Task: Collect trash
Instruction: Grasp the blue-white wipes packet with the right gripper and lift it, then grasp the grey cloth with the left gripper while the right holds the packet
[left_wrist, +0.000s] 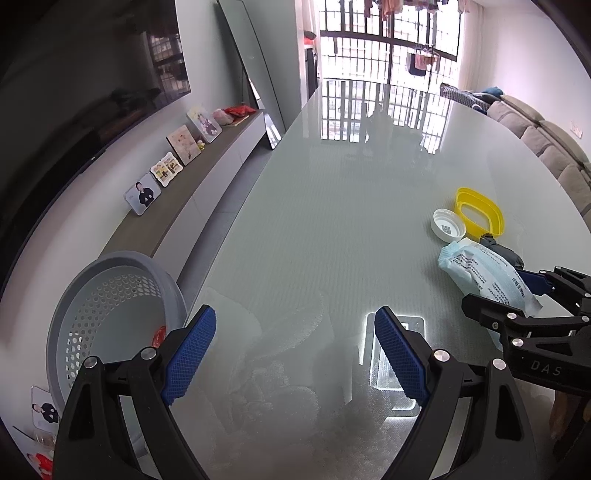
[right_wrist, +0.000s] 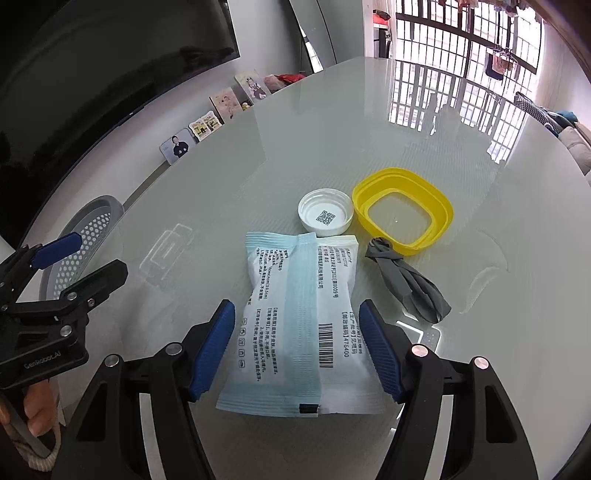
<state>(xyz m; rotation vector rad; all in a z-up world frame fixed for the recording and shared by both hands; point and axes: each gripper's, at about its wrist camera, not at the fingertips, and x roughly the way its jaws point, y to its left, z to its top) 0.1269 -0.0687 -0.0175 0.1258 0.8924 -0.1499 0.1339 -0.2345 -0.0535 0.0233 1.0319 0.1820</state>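
Observation:
A pale blue and white packet (right_wrist: 295, 317) lies flat on the glass table (right_wrist: 258, 155). My right gripper (right_wrist: 297, 314) is open with a blue pad on each side of the packet, not squeezing it. Beyond it lie a white cap (right_wrist: 325, 216), a yellow plastic ring lid (right_wrist: 402, 210) and a knotted grey wrapper (right_wrist: 410, 280). My left gripper (left_wrist: 295, 321) is open and empty over bare table. The packet (left_wrist: 484, 273), cap (left_wrist: 448, 225) and yellow lid (left_wrist: 480, 214) show at the right of the left wrist view. A grey perforated basket (left_wrist: 110, 306) stands off the table's left edge.
The basket (right_wrist: 85, 236) holds a small red piece (left_wrist: 159, 334). A low cabinet with photo frames (left_wrist: 177, 158) runs along the left wall under a TV. A sofa (left_wrist: 546, 147) is at the right. A barred window (left_wrist: 388, 37) is at the far end.

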